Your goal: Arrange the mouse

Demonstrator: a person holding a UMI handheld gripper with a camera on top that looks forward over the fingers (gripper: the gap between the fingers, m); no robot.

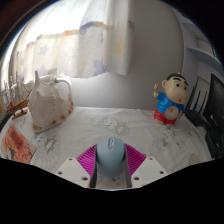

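Mouse (110, 156) between jaws; lower end hidden

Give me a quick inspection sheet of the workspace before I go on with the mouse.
Surface: table under a pale patterned cloth.
Job's things: grey mouse between the fingers.
Clutter: white bag beyond the fingers to one side; cartoon boy figurine upright at the other.
Grippers: gripper with both pink pads against the mouse's sides.
Cables: nothing seen.
Surroundings: light curtain behind the table; dark object beside the figurine, unclear.
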